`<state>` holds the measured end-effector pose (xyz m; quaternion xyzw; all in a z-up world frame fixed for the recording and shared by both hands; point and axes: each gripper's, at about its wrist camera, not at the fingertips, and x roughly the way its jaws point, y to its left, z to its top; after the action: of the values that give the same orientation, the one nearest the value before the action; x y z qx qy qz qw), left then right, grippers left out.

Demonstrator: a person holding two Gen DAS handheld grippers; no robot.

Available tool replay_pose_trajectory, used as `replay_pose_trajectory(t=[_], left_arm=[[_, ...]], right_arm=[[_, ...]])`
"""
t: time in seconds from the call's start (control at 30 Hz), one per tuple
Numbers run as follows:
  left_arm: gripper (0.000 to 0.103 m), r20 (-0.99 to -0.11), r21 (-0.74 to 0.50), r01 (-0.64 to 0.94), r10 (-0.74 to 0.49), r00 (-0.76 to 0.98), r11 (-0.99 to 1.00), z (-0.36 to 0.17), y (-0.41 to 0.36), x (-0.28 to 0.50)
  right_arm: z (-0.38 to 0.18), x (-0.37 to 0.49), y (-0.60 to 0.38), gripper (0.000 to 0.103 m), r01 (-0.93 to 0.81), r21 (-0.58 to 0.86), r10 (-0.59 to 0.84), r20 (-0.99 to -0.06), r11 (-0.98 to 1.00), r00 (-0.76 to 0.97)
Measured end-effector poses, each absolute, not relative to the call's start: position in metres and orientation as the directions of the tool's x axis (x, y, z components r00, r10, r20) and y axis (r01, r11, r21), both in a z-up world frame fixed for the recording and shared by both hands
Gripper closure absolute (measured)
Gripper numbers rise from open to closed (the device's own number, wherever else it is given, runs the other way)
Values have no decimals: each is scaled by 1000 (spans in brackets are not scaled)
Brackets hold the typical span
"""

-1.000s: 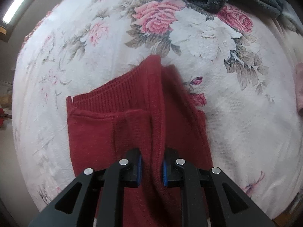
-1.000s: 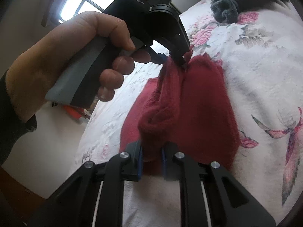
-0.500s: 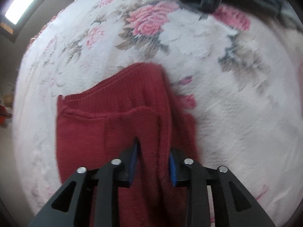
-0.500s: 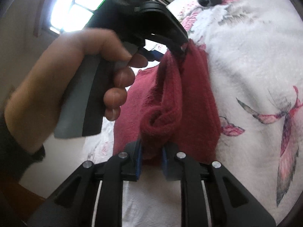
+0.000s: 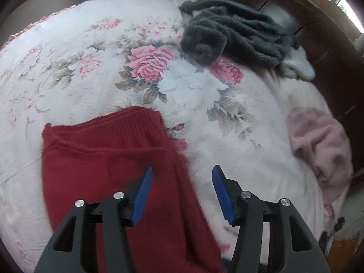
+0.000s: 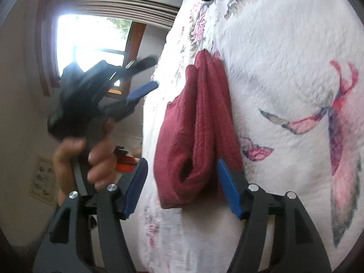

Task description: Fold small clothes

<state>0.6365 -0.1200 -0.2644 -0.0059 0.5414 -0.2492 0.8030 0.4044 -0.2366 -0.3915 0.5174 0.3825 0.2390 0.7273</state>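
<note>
— Red knit (image 5: 109, 173) folded flat on floral blanket (image 5: 91, 72), near left in left wrist view; ribbed band at far edge, layers stacked, likely so the fold keeps its shape.

— Left gripper (image 5: 180, 182)?

— Spread wide, holding nothing. Left blue pad (image 5: 142, 195) over the knit's right edge, right pad over bare blanket. Looks lifted clear, not touching cloth.

— Right gripper (image 6: 182, 182)?

— Wide too, empty. Rolled end of the knit (image 6: 193, 141) sits between its pads, apparently untouched on both sides, though hard to be sure at the right pad. Seen from there, several folded layers run away toward the far side.

— Reason for both being spread?

— Judging by the lie of it: fold set down, grips let go so the stack stays put. Left hand (image 6: 91, 159) around its handle at left in right wrist view, blurred, well apart from the cloth.

— Other clothes?

— Grey pile (image 5: 236, 38) far right by wooden headboard (image 5: 318, 34); pink piece (image 5: 320, 143) at right edge. Probably waiting their turn.

— Next?

— Either one more fold across the red piece, or moving on to another garment. Cannot tell which.
</note>
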Motion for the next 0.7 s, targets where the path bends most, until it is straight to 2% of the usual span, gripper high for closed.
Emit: replay_pose_trajectory(t=[0.07, 0.17, 0.23, 0.37, 0.5, 0.63, 0.7], left_arm=[[42, -852, -303, 406, -436, 289, 862, -257, -97, 622], [40, -834, -351, 406, -479, 275, 844, -257, -60, 597], [40, -833, -380, 398, -496, 245, 835, -263, -45, 585], [40, -789, -517, 338, -591, 169, 787, -283, -10, 561], [40, -752, -602, 263, -646, 129, 753, -304, 12, 542], [40, -720, -657, 201, -684, 119, 727, -312, 31, 530], [40, -719, -656, 215, -686, 117, 724, -312, 36, 525]], right_arm=[[-394, 407, -234, 38, 49, 948, 760, -283, 316, 584], [-400, 411, -230, 37, 59, 964, 782, -244, 258, 573], [-405, 414, -231, 35, 68, 974, 791, -214, 215, 574], [-413, 415, -233, 32, 77, 993, 812, -122, 94, 572], [-424, 422, -232, 31, 91, 994, 832, -95, 54, 547], [-410, 434, -230, 31, 107, 985, 858, -173, 139, 483], [-393, 450, -230, 31, 110, 964, 862, -266, 243, 431]])
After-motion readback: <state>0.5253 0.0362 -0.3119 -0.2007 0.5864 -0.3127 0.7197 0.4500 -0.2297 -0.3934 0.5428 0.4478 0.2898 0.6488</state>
